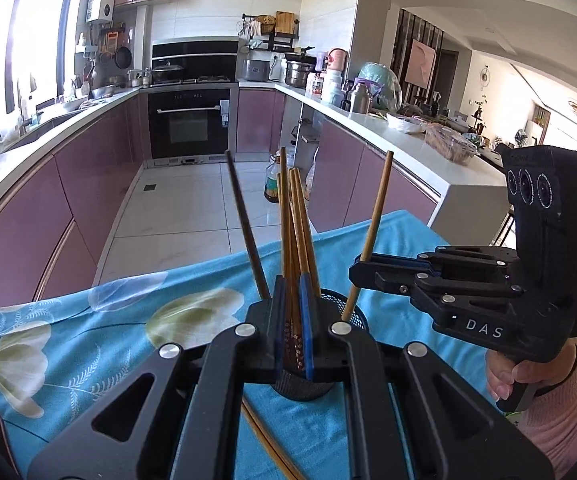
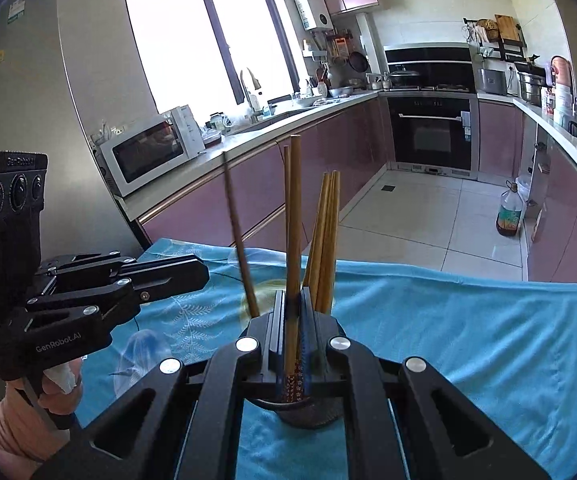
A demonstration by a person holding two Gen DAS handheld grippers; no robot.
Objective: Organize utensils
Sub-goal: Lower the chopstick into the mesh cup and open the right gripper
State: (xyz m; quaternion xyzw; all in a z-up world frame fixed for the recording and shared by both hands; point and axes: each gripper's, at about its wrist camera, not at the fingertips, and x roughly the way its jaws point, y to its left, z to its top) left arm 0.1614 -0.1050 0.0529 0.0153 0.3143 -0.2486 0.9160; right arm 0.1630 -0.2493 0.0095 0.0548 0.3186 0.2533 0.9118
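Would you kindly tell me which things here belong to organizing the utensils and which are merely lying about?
Belonging to the job: right gripper, held chopstick, mesh holder, standing chopsticks, loose chopstick on the blue cloth, left gripper.

Lying about: microwave, oil bottle, steel pot, thermos flask.

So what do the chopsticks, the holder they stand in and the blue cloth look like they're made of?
Chopsticks: probably bamboo or wood, matte tan with a patterned dark lower end.
Dark chopstick: dark wood or lacquer, hard to tell.
Holder: looks like black metal mesh, going by the fine grid on its wall.
Cloth: woven fabric, soft and wrinkled, with a printed floral pattern.
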